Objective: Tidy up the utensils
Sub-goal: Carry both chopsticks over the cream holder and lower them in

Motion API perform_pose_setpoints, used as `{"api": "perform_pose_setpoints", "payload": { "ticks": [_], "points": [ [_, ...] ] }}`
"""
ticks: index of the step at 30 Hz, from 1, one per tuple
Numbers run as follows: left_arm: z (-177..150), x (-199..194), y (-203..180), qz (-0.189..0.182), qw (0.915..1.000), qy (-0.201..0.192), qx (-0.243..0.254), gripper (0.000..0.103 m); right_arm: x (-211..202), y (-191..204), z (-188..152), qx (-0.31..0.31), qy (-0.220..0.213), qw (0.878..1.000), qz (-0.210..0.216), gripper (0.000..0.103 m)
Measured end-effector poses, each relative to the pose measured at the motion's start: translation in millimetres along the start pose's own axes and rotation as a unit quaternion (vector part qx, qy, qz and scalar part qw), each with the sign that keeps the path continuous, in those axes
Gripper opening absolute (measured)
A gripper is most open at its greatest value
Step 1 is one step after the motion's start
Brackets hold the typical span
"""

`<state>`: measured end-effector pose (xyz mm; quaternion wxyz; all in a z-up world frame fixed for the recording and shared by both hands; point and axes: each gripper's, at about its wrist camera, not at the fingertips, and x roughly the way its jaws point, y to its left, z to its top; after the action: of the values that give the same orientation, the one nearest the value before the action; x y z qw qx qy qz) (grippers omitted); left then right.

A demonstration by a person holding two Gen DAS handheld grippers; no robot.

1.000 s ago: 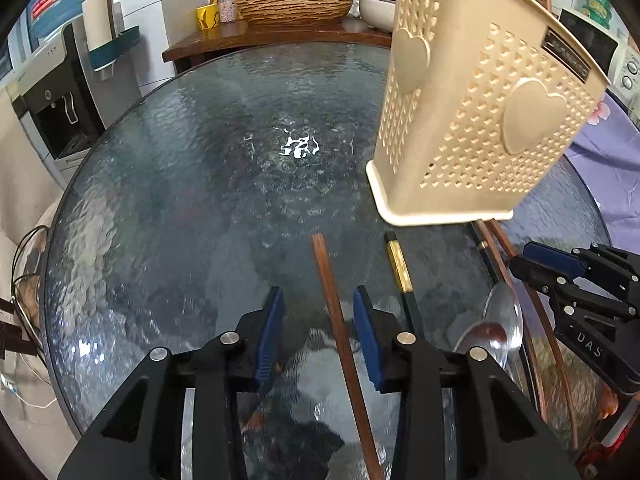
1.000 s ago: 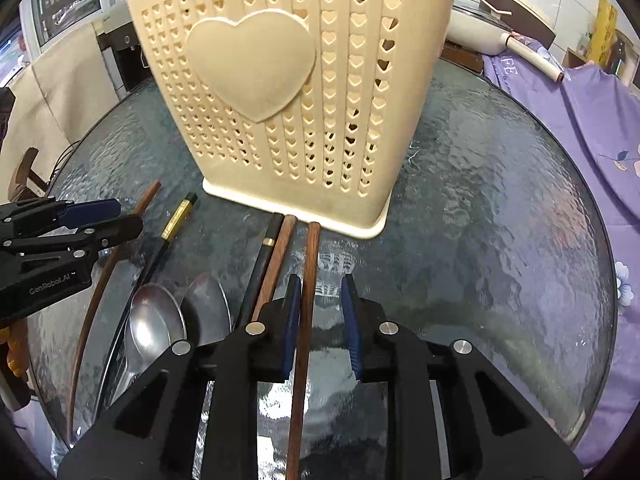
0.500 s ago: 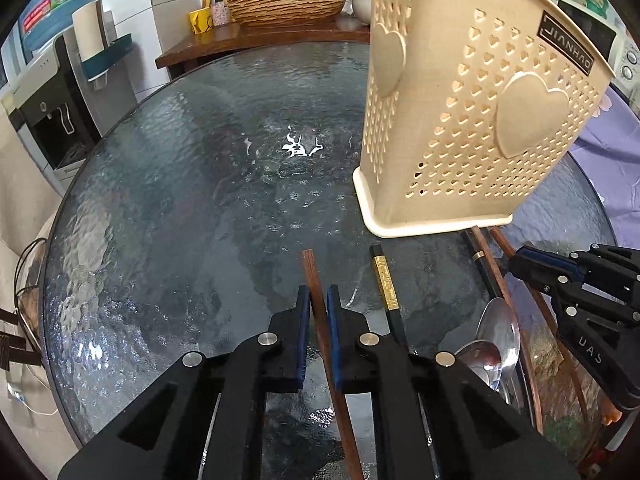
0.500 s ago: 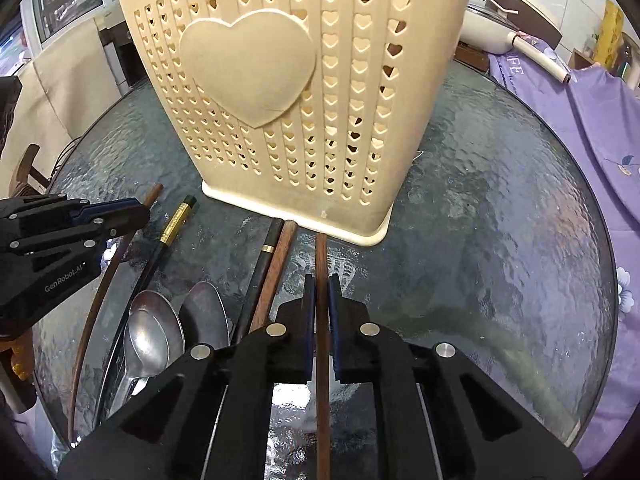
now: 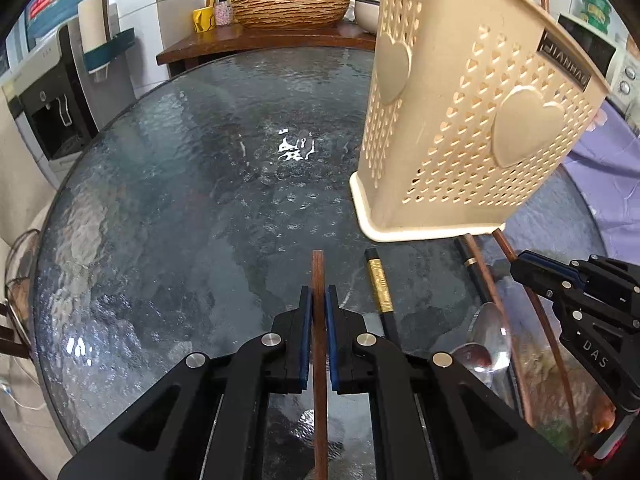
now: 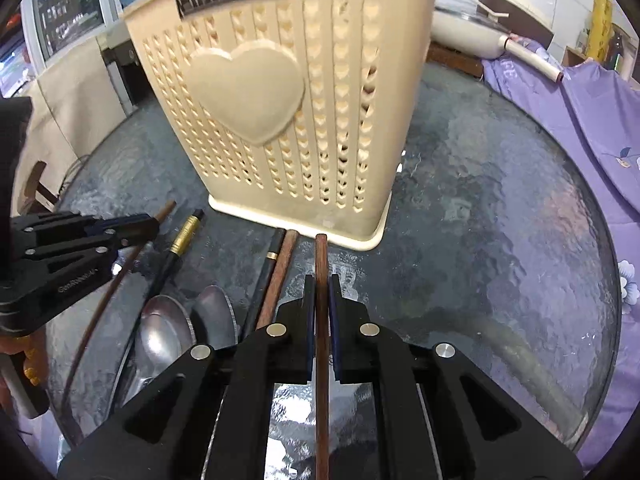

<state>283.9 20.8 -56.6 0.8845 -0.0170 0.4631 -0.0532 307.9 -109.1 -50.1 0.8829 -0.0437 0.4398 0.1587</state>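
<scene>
A cream perforated utensil basket [image 5: 460,128] [image 6: 288,128] with heart shapes stands on the round glass table [image 5: 180,208]. My left gripper [image 5: 319,294] is shut on a brown wooden chopstick [image 5: 319,272] that lies along its fingers. In the right wrist view my right gripper [image 6: 321,284] is shut on another brown chopstick [image 6: 321,252], whose tip points at the basket's base. Between the two grippers lie a black chopstick with a gold band [image 5: 380,284] [image 6: 180,240], a black and a brown chopstick [image 6: 276,276], and two metal spoons [image 6: 172,332] [image 5: 486,336].
A wooden counter with a woven bowl [image 5: 290,8] and bottles stands beyond the table's far edge. A water dispenser [image 5: 44,92] stands at the left. Purple cloth [image 6: 568,120] drapes to the right of the table, with a white pan [image 6: 468,20] behind it.
Both grippers went from open around their chopsticks to shut on them. The basket looms slightly closer in the right wrist view.
</scene>
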Motion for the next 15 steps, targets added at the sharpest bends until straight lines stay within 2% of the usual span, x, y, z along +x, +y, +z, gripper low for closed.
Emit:
{"api": "perform_pose_setpoints", "payload": {
  "ticks": [7,15],
  "points": [
    [5,-44,-5,-0.026,0.9984,-0.05,0.0,0.007,-44,-7,-1,0.007,-0.057,0.998,0.011,0.007],
    [12,-121,-16,-0.056,0.9892,-0.135,0.016,0.007,-122,-22,7,0.029,-0.143,0.989,0.028,0.007]
  ]
}}
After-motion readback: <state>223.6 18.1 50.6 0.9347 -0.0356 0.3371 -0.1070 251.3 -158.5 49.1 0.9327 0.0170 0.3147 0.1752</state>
